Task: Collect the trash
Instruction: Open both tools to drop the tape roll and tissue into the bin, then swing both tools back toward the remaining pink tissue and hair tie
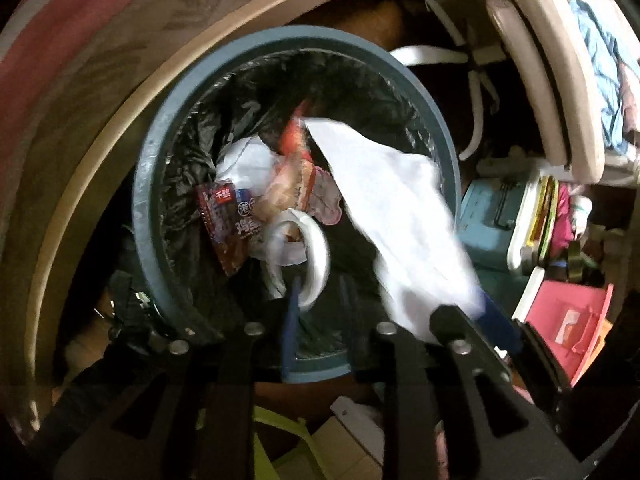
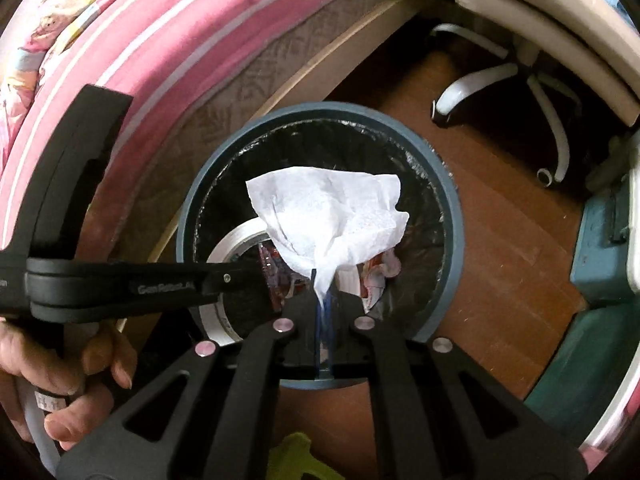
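A round blue-grey bin [image 1: 160, 160] [image 2: 452, 240] with a black liner sits right below both grippers. Snack wrappers [image 1: 228, 216] lie inside it. My right gripper [image 2: 324, 280] is shut on a white tissue [image 2: 332, 208] that hangs over the bin's mouth; the left wrist view shows that tissue [image 1: 400, 208] and the right gripper [image 1: 460, 316] at its right. My left gripper [image 1: 320, 292] [image 2: 264, 276] reaches in over the bin with its jaws apart. A blurred white tape roll [image 1: 312, 256] [image 2: 236, 244] sits at its fingertips, and no pad visibly presses on it.
A bed with a pink sheet [image 2: 140, 60] curves round the bin's left and back. A white chair base [image 2: 520, 80] stands on the wooden floor [image 2: 500, 240] behind. Teal boxes [image 2: 600, 240] and a pink box [image 1: 568, 320] crowd the right. A person's hand [image 2: 60, 380] holds the left gripper's handle.
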The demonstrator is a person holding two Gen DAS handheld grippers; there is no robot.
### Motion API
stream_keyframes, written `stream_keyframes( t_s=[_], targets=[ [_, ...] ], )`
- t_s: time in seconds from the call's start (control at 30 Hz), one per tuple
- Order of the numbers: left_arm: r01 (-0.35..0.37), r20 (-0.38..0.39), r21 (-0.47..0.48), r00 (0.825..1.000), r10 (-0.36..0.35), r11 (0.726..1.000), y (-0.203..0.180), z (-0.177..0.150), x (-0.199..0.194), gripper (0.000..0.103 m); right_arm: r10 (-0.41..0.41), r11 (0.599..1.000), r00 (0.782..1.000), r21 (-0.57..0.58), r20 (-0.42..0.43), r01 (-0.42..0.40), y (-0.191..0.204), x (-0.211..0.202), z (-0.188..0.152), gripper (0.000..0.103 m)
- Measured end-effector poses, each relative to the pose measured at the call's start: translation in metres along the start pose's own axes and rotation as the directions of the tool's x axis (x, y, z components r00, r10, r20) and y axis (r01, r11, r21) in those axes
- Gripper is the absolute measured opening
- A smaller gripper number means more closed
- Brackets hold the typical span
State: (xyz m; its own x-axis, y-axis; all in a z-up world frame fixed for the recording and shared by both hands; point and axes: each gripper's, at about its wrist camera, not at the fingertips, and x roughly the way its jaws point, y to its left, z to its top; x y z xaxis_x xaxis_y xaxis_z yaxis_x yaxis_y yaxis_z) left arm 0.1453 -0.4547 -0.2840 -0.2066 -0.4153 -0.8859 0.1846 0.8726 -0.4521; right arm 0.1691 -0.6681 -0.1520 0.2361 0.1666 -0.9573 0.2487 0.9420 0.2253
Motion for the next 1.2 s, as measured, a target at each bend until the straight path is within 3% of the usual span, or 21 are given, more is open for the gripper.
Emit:
stream_keyframes(
  t_s=[0.03, 0.13, 0.2, 0.27, 0.37, 0.43, 0.53, 0.63, 0.8, 0.93, 0.97, 1.0, 1.03, 1.13, 1.2],
  targets=[
    [0.006, 0.010, -0.010, 1.000, -0.006, 1.000, 0.002, -0.001, -0.002, 0.035, -0.002, 1.000, 1.000, 0.004, 0.002, 0.002, 0.000, -0.001, 0.002, 0.010],
    [0.032, 0.030, -0.023, 0.999, -0.031, 0.999, 0.003, -0.004, -0.010, 0.050, -0.012, 1.000, 1.000, 0.024, 0.024, 0.011, -0.011, -0.013, 0.006, 0.045],
    [0.048, 0.053, -0.029, 0.998, -0.046, 0.998, 0.004, -0.006, -0.016, 0.066, -0.012, 0.999, 0.999, 0.037, 0.031, 0.011, -0.011, -0.018, 0.006, 0.051],
    [0.067, 0.075, -0.042, 0.995, -0.063, 0.997, 0.006, -0.009, -0.025, 0.071, -0.006, 0.998, 0.999, 0.060, 0.042, 0.003, -0.023, -0.028, 0.010, 0.068],
    [0.117, 0.112, -0.090, 0.988, -0.107, 0.989, 0.014, -0.011, -0.040, 0.077, 0.006, 0.996, 0.998, 0.083, 0.062, -0.011, -0.032, -0.048, 0.009, 0.085],
    [0.157, 0.151, -0.123, 0.979, -0.138, 0.980, 0.019, -0.014, -0.052, 0.077, 0.010, 0.996, 0.996, 0.091, 0.086, -0.018, -0.028, -0.060, 0.004, 0.086],
    [0.254, 0.219, -0.174, 0.952, -0.214, 0.951, 0.027, -0.020, -0.076, 0.077, 0.015, 0.995, 0.991, 0.096, 0.134, -0.028, -0.008, -0.080, -0.015, 0.086],
    [0.356, 0.291, -0.166, 0.909, -0.299, 0.920, 0.027, -0.029, -0.106, 0.077, 0.017, 0.996, 0.982, 0.088, 0.189, -0.034, 0.003, -0.107, -0.024, 0.086],
    [0.391, 0.444, -0.004, 0.825, -0.349, 0.920, 0.008, -0.059, -0.174, 0.077, 0.033, 0.997, 0.963, 0.051, 0.268, -0.048, 0.026, -0.148, -0.039, 0.086],
    [0.355, 0.580, 0.125, 0.731, -0.358, 0.927, 0.005, -0.090, -0.242, 0.078, 0.065, 0.998, 0.931, -0.013, 0.359, -0.065, 0.047, -0.181, -0.058, 0.086],
    [0.334, 0.622, 0.162, 0.696, -0.358, 0.929, 0.005, -0.101, -0.263, 0.078, 0.073, 0.997, 0.925, -0.024, 0.374, -0.069, 0.055, -0.186, -0.061, 0.086],
    [0.314, 0.648, 0.184, 0.673, -0.355, 0.931, 0.006, -0.108, -0.278, 0.078, 0.080, 0.997, 0.918, -0.036, 0.389, -0.072, 0.065, -0.191, -0.065, 0.086],
    [0.295, 0.671, 0.203, 0.652, -0.352, 0.934, 0.008, -0.116, -0.293, 0.078, 0.104, 0.994, 0.900, -0.074, 0.423, -0.080, 0.078, -0.207, -0.066, 0.086],
    [0.304, 0.709, 0.228, 0.599, -0.372, 0.925, 0.023, -0.134, -0.332, 0.080, 0.136, 0.988, 0.883, -0.124, 0.449, -0.089, 0.111, -0.207, -0.092, 0.086],
    [0.305, 0.750, 0.220, 0.555, -0.361, 0.927, 0.036, -0.146, -0.353, 0.085, 0.178, 0.977, 0.869, -0.187, 0.461, -0.101, 0.131, -0.217, -0.089, 0.087]
  ],
)
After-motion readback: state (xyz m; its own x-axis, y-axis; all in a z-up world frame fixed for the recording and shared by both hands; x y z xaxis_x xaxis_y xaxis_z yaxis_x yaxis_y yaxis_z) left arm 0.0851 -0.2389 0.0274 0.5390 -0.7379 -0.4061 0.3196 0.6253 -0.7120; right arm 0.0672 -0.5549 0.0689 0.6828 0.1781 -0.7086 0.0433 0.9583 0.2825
